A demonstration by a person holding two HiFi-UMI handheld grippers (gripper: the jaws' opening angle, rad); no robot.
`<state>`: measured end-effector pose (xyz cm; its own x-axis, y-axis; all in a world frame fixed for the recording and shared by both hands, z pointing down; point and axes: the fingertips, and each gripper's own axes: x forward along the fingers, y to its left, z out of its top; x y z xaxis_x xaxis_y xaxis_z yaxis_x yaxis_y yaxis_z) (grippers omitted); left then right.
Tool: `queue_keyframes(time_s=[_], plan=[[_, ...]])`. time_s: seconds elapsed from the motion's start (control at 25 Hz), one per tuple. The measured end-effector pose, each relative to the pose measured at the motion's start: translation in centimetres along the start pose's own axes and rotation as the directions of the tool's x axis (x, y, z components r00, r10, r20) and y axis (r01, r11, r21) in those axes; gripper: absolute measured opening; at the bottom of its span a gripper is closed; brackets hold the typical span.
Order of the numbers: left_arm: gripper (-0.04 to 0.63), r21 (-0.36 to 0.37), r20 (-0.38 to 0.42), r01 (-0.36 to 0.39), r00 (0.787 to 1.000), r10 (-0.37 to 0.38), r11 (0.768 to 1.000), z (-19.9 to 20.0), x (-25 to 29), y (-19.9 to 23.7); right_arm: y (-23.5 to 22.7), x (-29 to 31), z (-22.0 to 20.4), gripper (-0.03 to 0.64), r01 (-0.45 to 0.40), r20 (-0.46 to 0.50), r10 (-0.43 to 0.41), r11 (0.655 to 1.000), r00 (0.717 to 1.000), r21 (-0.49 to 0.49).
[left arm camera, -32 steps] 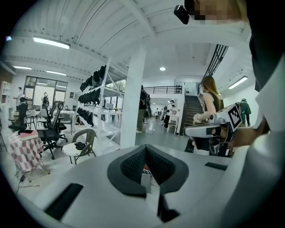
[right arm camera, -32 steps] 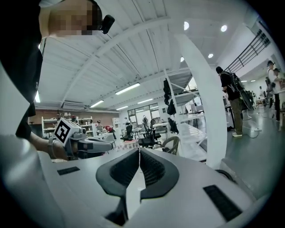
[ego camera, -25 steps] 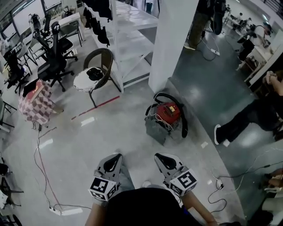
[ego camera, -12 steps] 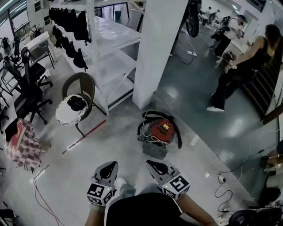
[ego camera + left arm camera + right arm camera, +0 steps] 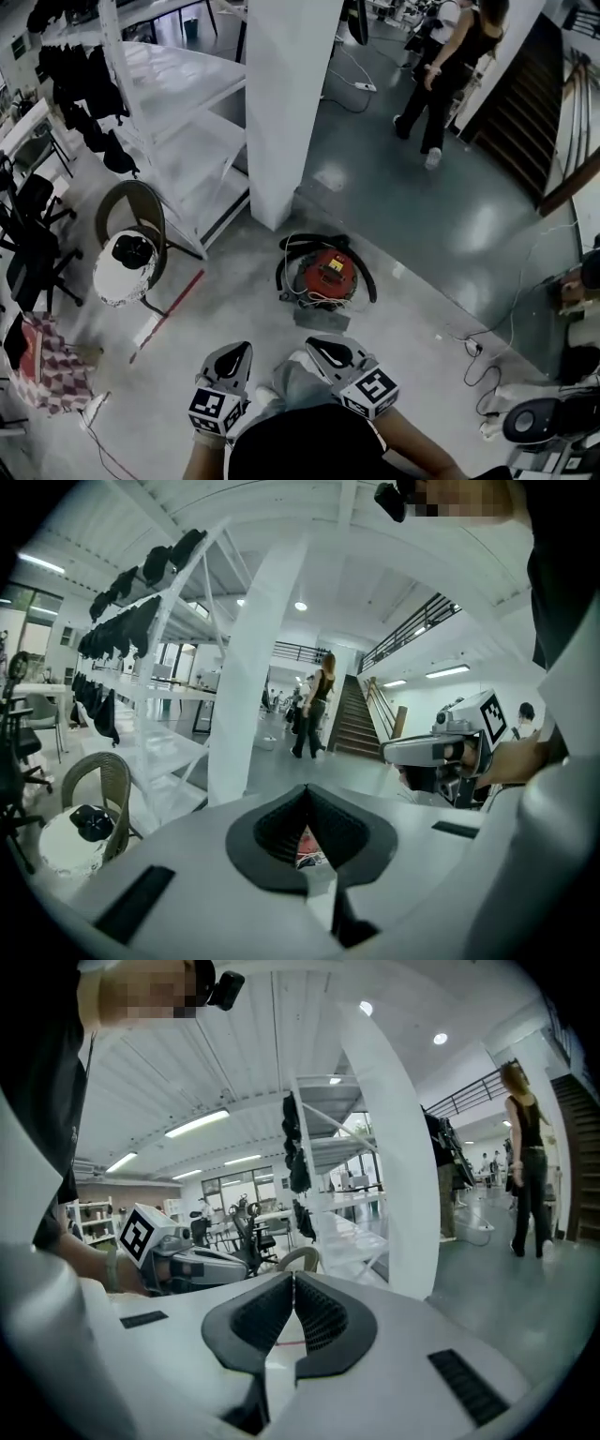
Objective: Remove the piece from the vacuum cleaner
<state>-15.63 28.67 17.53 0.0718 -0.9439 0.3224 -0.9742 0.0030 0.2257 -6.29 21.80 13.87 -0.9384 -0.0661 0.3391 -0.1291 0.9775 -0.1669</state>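
A red canister vacuum cleaner [image 5: 325, 277] sits on the pale floor near the white pillar, ringed by its black hose [image 5: 364, 279] and a loose white cord. A grey block rests against its near side. My left gripper [image 5: 232, 357] and right gripper [image 5: 331, 351] hover side by side a short way in front of it, both shut and empty. In the left gripper view a sliver of the red vacuum cleaner [image 5: 307, 847] shows through the gap below the shut left gripper [image 5: 306, 794]. The right gripper [image 5: 292, 1283] has its pads pressed together with nothing between them.
A white pillar [image 5: 284, 94] rises just behind the vacuum. A white rack [image 5: 178, 122] with dark clothes stands at left, with a wicker chair [image 5: 127, 244] beside it. A person [image 5: 445, 66] walks at the far right by the stairs. Cables [image 5: 483, 361] lie on the floor at right.
The head view has swung and advanced: the vacuum now sits straight ahead and closer to both grippers. Chair and rack slid left. The person at right has walked farther off.
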Motion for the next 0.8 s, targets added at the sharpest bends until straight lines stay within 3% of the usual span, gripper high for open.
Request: queue_keyframes(time_s=[0.32,0.48,0.68,0.8], plan=[[0.018,0.062,-0.077,0.109,0.992,-0.104,0.992,2.3,10.7,0.9,-10.7,0.1,-0.8,0.032,0.132,-0.006,-0.132,0.988,0.991,0.086],[0.018,0.073,-0.112,0.161,0.982,-0.152,0.984,3.6,13.6,0.9,-13.5,-0.5,-0.7,0.032,0.201,-0.029,-0.199,0.972,0.980,0.120],[0.020,0.073,-0.217,0.248,0.949,-0.227,0.966,1.9,20.0,-0.4,-19.5,-1.5,-2.6,0.034,0.285,-0.050,-0.281,0.940,0.959,0.187],[0.020,0.078,-0.283,0.318,0.916,-0.285,0.945,0.8,23.5,-1.1,-22.3,-2.0,-4.3,0.034,0.347,-0.073,-0.339,0.908,0.938,0.235]])
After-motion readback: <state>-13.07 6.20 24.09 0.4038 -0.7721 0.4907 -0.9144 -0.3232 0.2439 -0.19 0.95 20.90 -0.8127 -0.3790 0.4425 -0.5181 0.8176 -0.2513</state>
